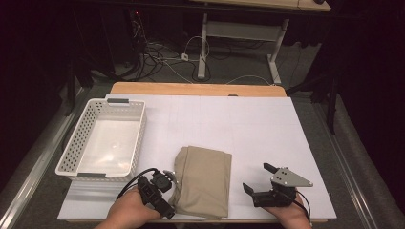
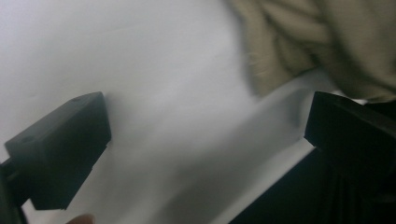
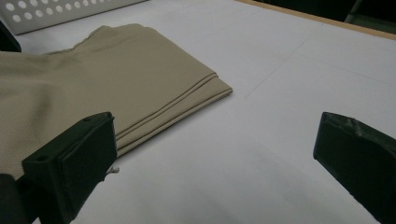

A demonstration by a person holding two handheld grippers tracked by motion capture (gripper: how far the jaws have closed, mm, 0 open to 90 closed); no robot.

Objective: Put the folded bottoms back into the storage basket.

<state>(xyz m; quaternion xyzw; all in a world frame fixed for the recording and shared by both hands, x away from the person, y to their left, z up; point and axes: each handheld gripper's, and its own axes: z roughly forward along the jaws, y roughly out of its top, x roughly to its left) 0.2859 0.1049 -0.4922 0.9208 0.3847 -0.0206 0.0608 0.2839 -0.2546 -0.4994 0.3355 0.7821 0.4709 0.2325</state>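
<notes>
1. One folded beige cloth (image 1: 203, 180) lies on the white table (image 1: 248, 129), at the near edge, at 6 o'clock.
2. One empty white perforated basket (image 1: 81, 138) sits at 9 o'clock.
3. Two grippers: the left gripper (image 1: 167, 191) touches the cloth's left edge, jaws spread wide, holding nothing.
4. The right gripper (image 1: 257, 177) rests just right of the cloth, jaws apart, holding nothing.

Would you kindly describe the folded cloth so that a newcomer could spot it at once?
On the white table, look at the near edge, between the left gripper and the right gripper. There lies the folded tan cloth, to the right of the white perforated basket. It is the soft, beige item here.
</notes>
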